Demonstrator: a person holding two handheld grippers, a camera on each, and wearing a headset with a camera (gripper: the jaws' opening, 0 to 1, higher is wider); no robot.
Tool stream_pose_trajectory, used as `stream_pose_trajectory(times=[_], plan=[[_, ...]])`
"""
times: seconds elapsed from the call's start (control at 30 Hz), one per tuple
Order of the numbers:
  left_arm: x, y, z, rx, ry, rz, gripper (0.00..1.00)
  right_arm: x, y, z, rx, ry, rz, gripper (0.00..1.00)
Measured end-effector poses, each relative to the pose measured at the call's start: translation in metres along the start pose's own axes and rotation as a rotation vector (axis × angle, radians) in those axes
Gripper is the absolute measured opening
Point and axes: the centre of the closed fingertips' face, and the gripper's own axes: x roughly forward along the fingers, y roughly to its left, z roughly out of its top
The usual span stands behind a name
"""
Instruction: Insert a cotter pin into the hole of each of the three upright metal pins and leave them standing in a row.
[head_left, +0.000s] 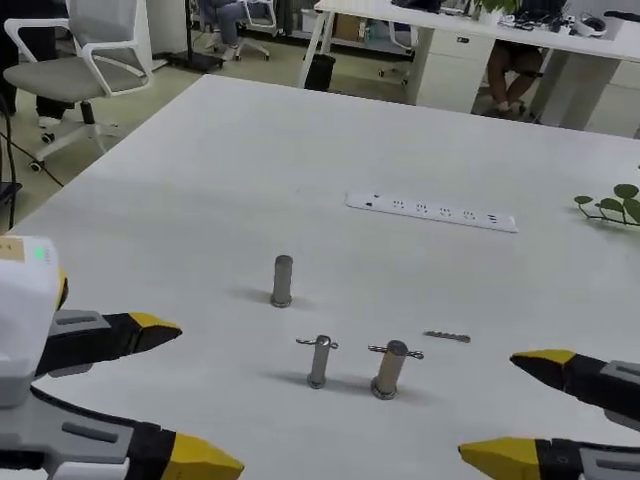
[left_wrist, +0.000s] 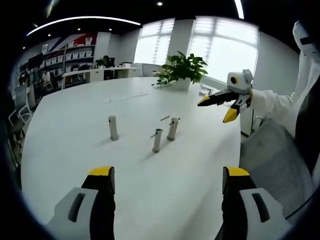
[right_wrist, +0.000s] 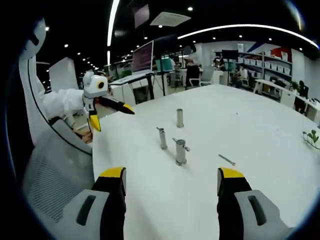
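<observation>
Three upright metal pins stand on the white table (head_left: 300, 150). The far pin (head_left: 282, 280) (left_wrist: 113, 128) (right_wrist: 180, 118) has nothing through it. The two nearer pins (head_left: 320, 361) (head_left: 390, 369) each carry a cotter pin through the top. A loose cotter pin (head_left: 447, 337) (right_wrist: 226, 160) lies flat on the table to their right. My left gripper (head_left: 175, 395) (left_wrist: 167, 182) hovers open at the near left edge, holding nothing. My right gripper (head_left: 525, 405) (right_wrist: 170, 182) hovers open at the near right, also holding nothing.
A white power strip (head_left: 431, 212) lies across the table beyond the pins. A plant's leaves (head_left: 612, 203) reach in at the right edge. Office chairs (head_left: 85, 60) and desks (head_left: 480, 40) stand past the far side of the table.
</observation>
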Motion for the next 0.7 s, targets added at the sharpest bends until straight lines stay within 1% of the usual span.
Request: stream_pose_trajectory(times=[0.07,0.1,0.17,0.23,0.27,0.33,0.43,0.53,0.63,0.7], plan=[[0.0,0.001,-0.001,-0.005,0.001,0.0,0.88,-0.007,-0.002,-0.003,0.035,-0.005,-0.043,0.77],[0.0,0.001,-0.001,-0.007,-0.001,0.0,0.89,-0.009,-0.001,-0.004,0.044,-0.008,-0.051,0.78],[0.0,0.001,0.0,-0.014,-0.009,-0.001,0.9,-0.013,0.004,-0.007,0.06,-0.01,-0.047,0.81],[0.001,0.002,0.0,-0.015,-0.014,-0.002,0.9,-0.015,0.006,-0.011,0.094,-0.002,-0.054,0.86],[0.001,0.002,0.0,-0.014,-0.014,-0.003,0.9,-0.015,0.006,-0.012,0.093,0.0,-0.057,0.89],[0.001,0.004,0.0,-0.016,-0.017,-0.001,0.91,-0.017,0.008,-0.016,0.083,0.012,-0.074,0.9],[0.001,0.007,0.001,-0.022,-0.02,0.004,0.92,-0.017,0.009,-0.019,0.087,0.017,-0.082,0.92],[-0.001,0.008,0.002,-0.021,-0.018,-0.009,0.92,-0.018,0.009,-0.023,0.081,0.04,-0.092,0.95],[-0.002,0.009,0.004,-0.006,-0.014,-0.016,0.93,-0.02,0.009,-0.023,0.084,0.041,-0.099,0.95],[0.0,0.009,0.007,0.004,-0.01,-0.013,0.93,-0.022,0.009,-0.02,0.083,0.036,-0.103,0.95]])
